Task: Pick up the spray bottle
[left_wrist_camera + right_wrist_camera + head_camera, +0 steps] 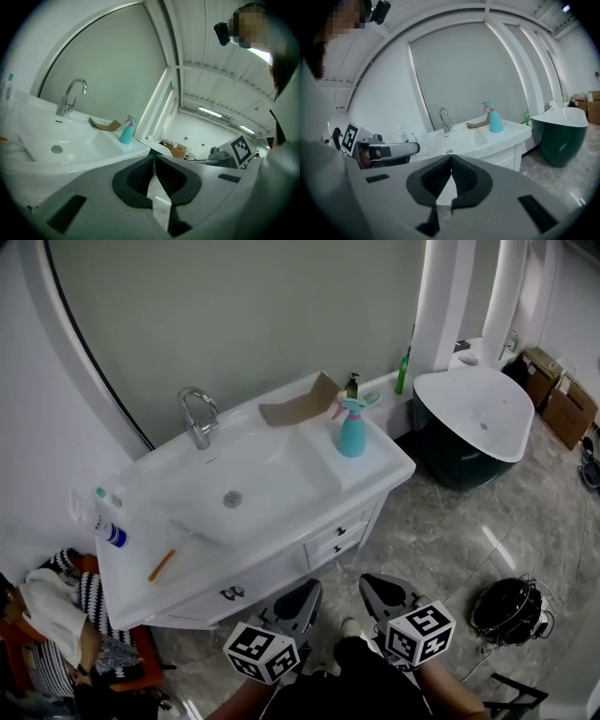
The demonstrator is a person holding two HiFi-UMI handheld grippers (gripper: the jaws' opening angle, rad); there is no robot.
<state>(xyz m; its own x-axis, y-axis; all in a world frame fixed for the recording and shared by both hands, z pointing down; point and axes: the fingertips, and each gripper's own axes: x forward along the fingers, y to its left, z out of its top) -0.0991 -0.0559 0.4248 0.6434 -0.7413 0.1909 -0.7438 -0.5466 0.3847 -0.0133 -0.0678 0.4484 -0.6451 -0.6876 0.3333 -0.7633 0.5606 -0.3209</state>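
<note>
My head camera looks steeply down on the washbasin bench (375, 463) from just in front of it. The cameras on the left tool (309, 592) and right tool (372, 585) sit low behind their jaws and face the bench almost level, from nearby. All three views share the faucet (199, 418) and spray bottle (352, 427).

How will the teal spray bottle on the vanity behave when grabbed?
The spray bottle flares wide at its base, so it probably stands steady. Its smooth plastic body may slip; the narrow neck looks safer. Likely light, fill level unseen.
</note>
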